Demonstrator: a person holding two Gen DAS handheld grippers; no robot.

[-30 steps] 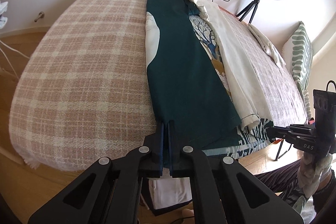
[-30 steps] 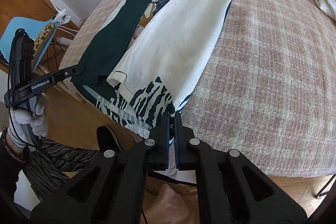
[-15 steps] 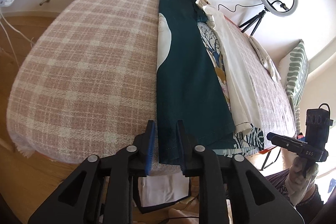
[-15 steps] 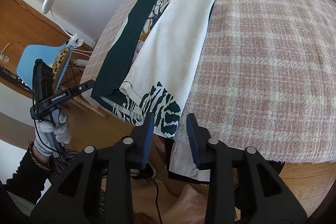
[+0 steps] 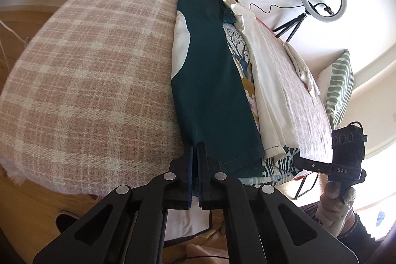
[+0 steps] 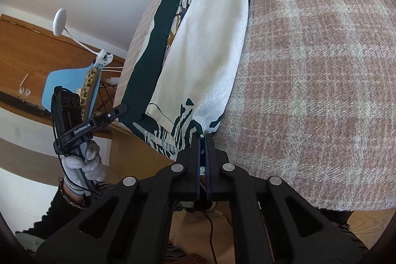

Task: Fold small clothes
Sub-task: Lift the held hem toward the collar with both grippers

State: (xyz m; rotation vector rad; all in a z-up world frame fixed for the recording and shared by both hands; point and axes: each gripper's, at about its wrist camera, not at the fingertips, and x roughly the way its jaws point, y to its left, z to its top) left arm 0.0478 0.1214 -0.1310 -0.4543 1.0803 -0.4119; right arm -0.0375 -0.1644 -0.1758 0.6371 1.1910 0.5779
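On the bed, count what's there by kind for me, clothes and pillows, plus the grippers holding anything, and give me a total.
Clothes: 2, the dark green and white garment and a crumpled white piece
Pillows: 1, the green patterned pillow
Grippers: 2, the left gripper and the right gripper, each shut on the garment's near hem
Total: 5

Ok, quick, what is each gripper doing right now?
Left gripper: jaws shut on the near hem of the dark green fold of the garment.
Right gripper: jaws shut on the same garment's white, patterned hem corner.
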